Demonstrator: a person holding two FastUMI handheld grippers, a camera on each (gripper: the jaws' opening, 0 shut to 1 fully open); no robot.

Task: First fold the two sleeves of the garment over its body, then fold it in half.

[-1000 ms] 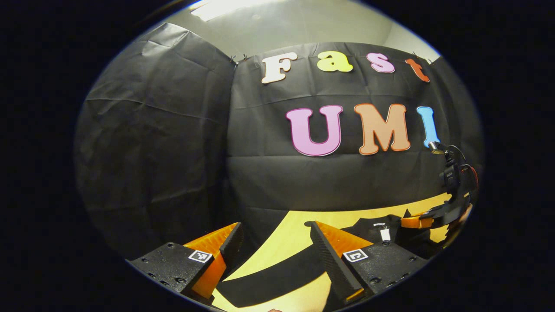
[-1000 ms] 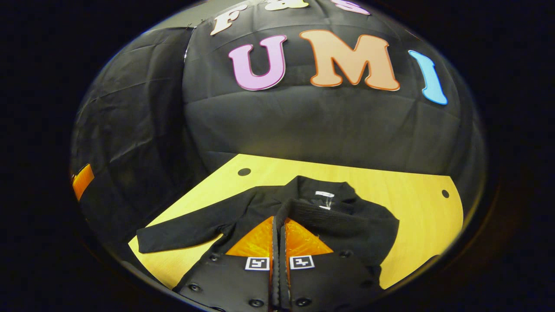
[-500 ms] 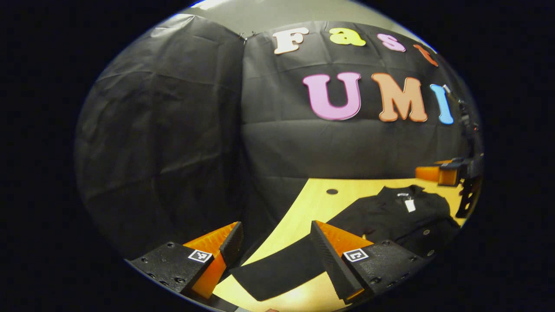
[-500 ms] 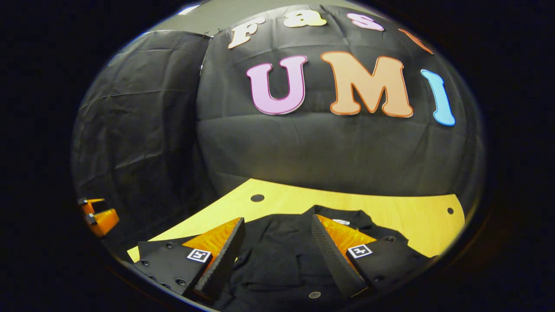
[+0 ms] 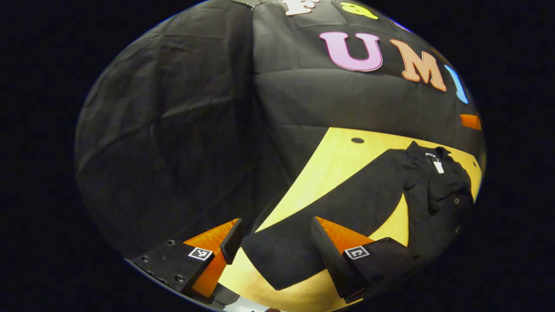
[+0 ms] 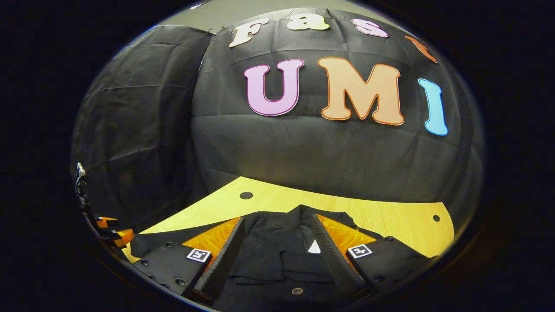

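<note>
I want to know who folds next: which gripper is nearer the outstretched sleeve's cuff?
Left. The left gripper hangs open right over the sleeve cuff on the table. The right gripper is open over the garment's body, near the collar.

You have one black garment (image 5: 438, 195) on one wooden table (image 5: 338, 160), two table holes (image 6: 246, 195), and perhaps three buttons (image 5: 456, 200) showing.
</note>
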